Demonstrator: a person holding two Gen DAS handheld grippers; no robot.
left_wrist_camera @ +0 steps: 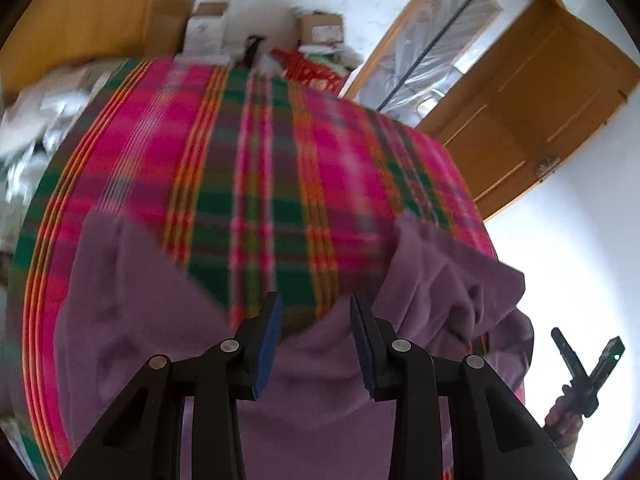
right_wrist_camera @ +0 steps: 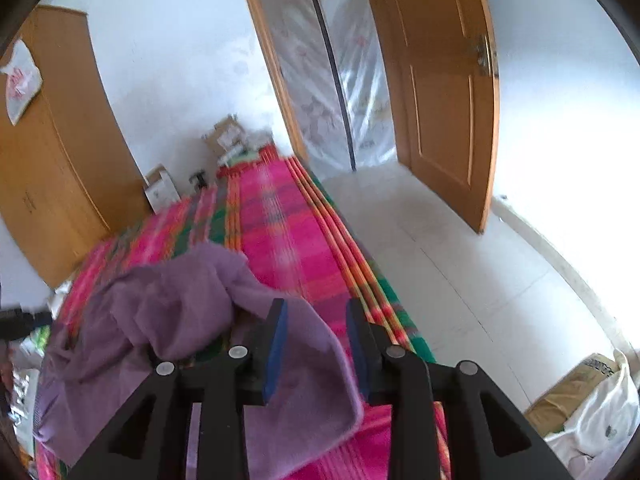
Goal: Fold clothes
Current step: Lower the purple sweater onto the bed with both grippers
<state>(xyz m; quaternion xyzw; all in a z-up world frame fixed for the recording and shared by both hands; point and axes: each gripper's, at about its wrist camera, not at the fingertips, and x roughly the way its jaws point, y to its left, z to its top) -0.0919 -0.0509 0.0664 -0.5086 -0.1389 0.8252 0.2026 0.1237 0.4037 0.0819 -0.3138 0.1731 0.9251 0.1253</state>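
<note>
A purple garment [left_wrist_camera: 136, 320] lies crumpled on a pink and green plaid blanket [left_wrist_camera: 260, 160]. My left gripper [left_wrist_camera: 316, 316] is open and empty, hovering over the garment's near middle. In the left wrist view the right gripper [left_wrist_camera: 586, 364] shows at the far right, held in a hand. In the right wrist view the garment [right_wrist_camera: 168, 312] lies bunched to the left, one flap reaching under my right gripper [right_wrist_camera: 316, 320], which is open and empty above it. The blanket [right_wrist_camera: 288, 232] stretches away ahead.
Cardboard boxes [left_wrist_camera: 320, 28] and clutter stand at the bed's far end by the white wall. A wooden wardrobe [right_wrist_camera: 48, 160] is left, an open wooden door [right_wrist_camera: 444, 92] right. White tile floor [right_wrist_camera: 460, 280] runs beside the bed; bags [right_wrist_camera: 592, 412] sit at lower right.
</note>
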